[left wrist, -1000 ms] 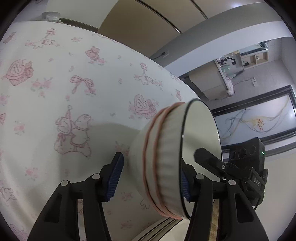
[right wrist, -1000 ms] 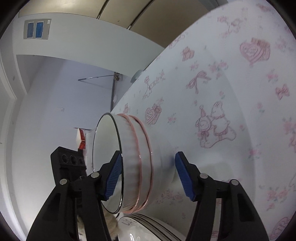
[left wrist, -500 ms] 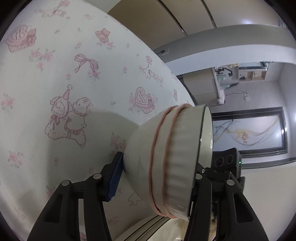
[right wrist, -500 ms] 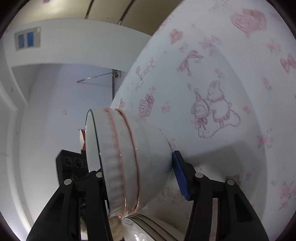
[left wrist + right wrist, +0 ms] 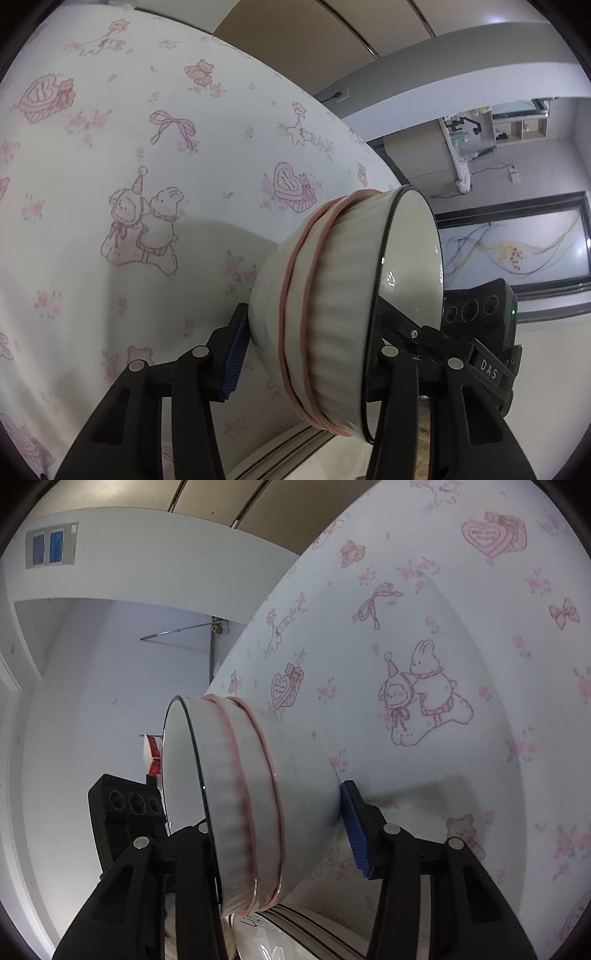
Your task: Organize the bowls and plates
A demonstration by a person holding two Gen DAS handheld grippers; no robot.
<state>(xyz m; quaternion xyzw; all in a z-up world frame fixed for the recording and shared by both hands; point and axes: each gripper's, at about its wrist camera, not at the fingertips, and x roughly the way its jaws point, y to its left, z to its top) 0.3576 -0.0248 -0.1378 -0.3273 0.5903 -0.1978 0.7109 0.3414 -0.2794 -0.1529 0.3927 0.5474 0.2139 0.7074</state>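
Since both grippers pinch one bowl (image 5: 332,317) from opposite sides, it hangs on edge over the patterned tablecloth (image 5: 110,155), presumably so it can be carried to a stack. The left gripper (image 5: 306,354) has just been closing and now clamps it, blue pad on the base at lower centre, other finger inside the rim. The right gripper (image 5: 280,834) mirrors that, also just closing, clamped on the bowl at lower centre of its view. A plate (image 5: 295,930) sits just below, at the bottom edge.
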